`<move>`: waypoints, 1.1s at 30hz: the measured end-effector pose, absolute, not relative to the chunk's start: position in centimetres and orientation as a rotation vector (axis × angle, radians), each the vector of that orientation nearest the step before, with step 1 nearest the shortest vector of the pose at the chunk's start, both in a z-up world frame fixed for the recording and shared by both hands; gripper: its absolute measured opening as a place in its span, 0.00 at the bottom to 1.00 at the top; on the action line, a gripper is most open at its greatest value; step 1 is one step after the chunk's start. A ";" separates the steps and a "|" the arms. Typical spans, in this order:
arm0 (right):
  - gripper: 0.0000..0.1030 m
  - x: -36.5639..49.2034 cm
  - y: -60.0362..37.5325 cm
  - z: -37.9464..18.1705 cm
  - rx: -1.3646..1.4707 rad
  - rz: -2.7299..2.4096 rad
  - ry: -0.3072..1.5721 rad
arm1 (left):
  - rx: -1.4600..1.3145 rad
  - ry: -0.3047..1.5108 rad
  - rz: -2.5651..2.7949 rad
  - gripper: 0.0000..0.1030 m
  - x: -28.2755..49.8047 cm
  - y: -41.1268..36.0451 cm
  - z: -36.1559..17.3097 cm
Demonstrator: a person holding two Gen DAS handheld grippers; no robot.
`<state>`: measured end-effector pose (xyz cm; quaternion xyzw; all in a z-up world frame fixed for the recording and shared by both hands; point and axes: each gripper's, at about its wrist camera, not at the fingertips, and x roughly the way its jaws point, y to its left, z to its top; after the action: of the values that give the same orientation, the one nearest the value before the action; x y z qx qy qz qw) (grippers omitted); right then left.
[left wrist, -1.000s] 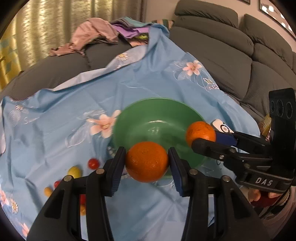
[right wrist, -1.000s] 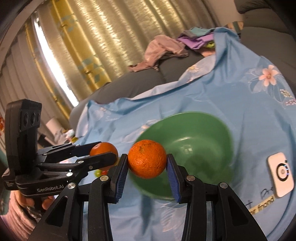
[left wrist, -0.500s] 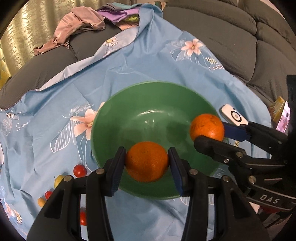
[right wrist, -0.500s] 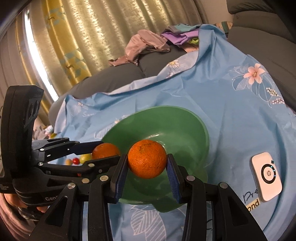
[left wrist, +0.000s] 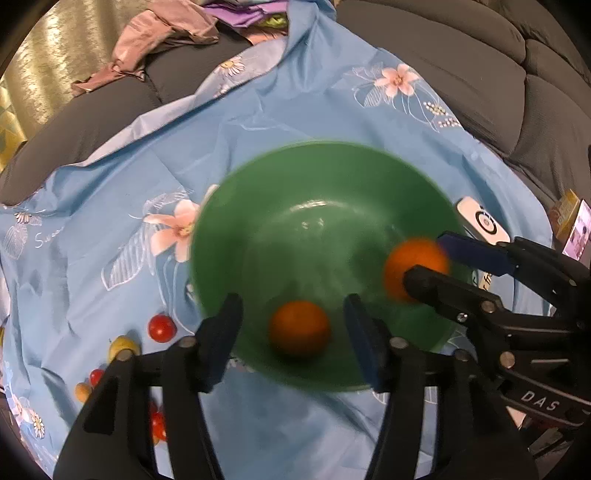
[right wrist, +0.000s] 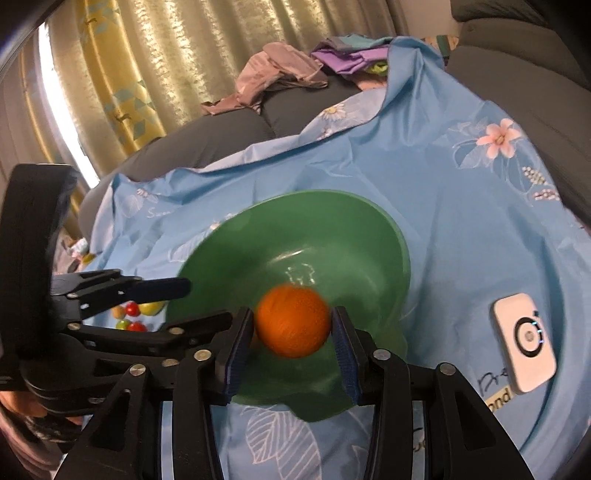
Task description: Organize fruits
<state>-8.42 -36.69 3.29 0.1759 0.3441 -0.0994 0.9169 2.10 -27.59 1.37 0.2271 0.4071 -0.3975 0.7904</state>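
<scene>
A green bowl (left wrist: 295, 177) (right wrist: 351, 221) sits on a blue flowered cloth (left wrist: 258, 92). My left gripper (left wrist: 291, 301) hangs over the bowl's near side and its jaws are opening. Its orange (left wrist: 299, 328) lies blurred and free between the pads, low in the bowl. My right gripper (right wrist: 291, 311) is over the bowl's right side and its jaws are opening too. The second orange (right wrist: 293, 321) (left wrist: 413, 269) is blurred between its pads, with thin gaps on both sides. Each view shows the other gripper, the left gripper (right wrist: 208, 302) and the right gripper (left wrist: 424, 258).
Small red and yellow fruits (left wrist: 161, 328) (right wrist: 131, 308) lie on the cloth left of the bowl. A white device (left wrist: 484, 221) (right wrist: 524, 343) lies to the bowl's right. Crumpled clothes (left wrist: 166, 33) are piled on the grey sofa (left wrist: 480, 74) behind, with curtains beyond.
My left gripper sank toward the bowl, then its jaws spread and let its orange drop. The right pads have parted slightly from their orange.
</scene>
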 end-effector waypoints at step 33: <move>0.48 -10.0 -24.3 7.2 0.251 0.112 0.707 | -0.373 0.544 -0.819 0.99 -5.7 1.2 10.1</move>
<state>-9.95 -24.34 7.22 0.1224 0.3450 0.0546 0.9290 -5.71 1.21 10.12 -0.1779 0.2597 -0.3909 0.8649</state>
